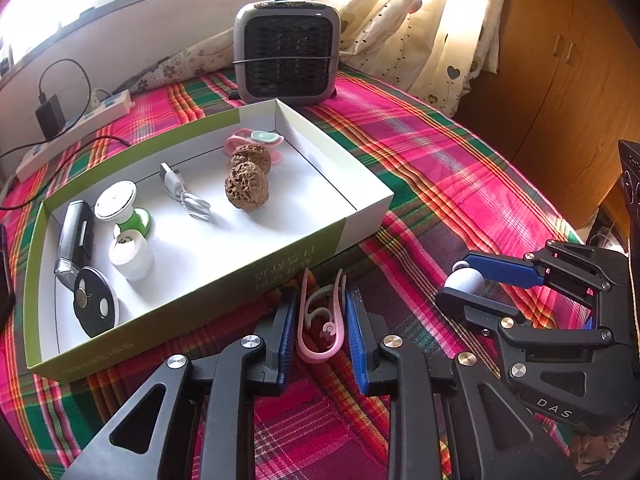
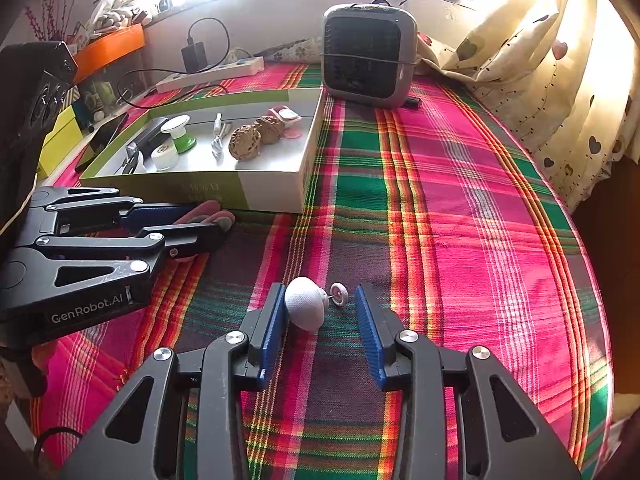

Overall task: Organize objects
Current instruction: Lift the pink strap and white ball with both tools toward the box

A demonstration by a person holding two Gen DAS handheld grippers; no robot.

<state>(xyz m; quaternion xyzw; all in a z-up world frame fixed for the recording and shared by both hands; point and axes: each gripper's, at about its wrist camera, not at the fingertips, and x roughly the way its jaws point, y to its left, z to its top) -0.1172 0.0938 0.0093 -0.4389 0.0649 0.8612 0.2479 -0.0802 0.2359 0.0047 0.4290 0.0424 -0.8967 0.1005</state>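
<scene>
To my right the plaid cloth (image 2: 460, 208) lies bare — wide room to pass up to the curtain (image 2: 560, 80). Ahead on the left, the open box (image 2: 272, 196) has a low wall I'd have to clear; its near right corner inside is free. The fan heater (image 2: 366, 54) blocks the far end. My left hand-held gripper (image 2: 208, 224) sits just beside the right hand-held gripper (image 2: 316, 312) — a tight lane between them.

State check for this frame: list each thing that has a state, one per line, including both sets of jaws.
left gripper: jaws closed on the pink clip
pink clip: on the cloth, outside the box, pinched
right gripper: jaws open around the white knob, right pad clear of it
white knob: lying on the cloth, not gripped
box: open-topped, holding small items
walnuts: two, in the box
power strip: adapter plugged in
</scene>
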